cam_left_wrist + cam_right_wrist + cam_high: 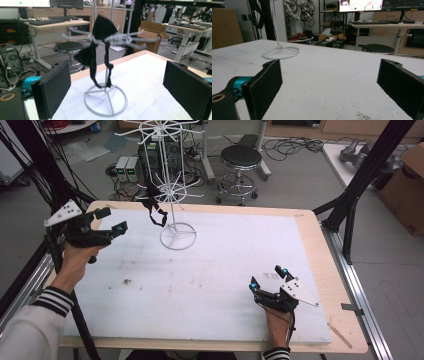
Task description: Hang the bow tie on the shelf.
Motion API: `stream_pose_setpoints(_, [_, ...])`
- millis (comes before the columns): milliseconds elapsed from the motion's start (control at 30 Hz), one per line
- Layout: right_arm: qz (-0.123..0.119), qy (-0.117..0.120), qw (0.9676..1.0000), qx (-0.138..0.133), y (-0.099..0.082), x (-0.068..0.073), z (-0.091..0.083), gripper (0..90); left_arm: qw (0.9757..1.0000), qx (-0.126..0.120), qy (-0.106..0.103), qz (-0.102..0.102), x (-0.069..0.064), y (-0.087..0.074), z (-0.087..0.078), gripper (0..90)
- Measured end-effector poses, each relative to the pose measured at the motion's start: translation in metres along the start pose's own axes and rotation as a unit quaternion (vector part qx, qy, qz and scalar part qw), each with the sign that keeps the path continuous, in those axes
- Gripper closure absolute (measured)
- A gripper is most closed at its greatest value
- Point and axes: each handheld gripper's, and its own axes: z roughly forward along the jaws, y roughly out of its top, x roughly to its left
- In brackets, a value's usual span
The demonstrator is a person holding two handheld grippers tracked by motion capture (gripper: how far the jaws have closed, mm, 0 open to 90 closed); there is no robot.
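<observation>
Black strap (96, 53), possibly a mask or headband (blurred in the left gripper view), hangs on a lower arm of the white wire rack (172, 190) at the table's far left. Left gripper (114, 221) is raised just beside it, jaws apart and empty; right gripper (268, 277) rests low near the front, also spread, nothing held. Judged: strap is hung, or not yet taken off.

wire stand (176, 190) blocks far-left table (240, 270), rest open
</observation>
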Motion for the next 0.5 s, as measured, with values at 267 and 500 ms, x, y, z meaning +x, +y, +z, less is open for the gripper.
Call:
stream_pose_setpoints(267, [0.001,-0.002,1.0000,-0.002,0.000,0.000,-0.001,5.1,0.9996,-0.016,0.019,-0.009,-0.010,-0.050,-0.015,8.7])
stream_pose_setpoints(500, [0.000,-0.001,1.0000,-0.001,0.000,0.000,0.000,5.1,0.9997,-0.020,0.014,-0.006,-0.024,-0.083,-0.020,8.8])
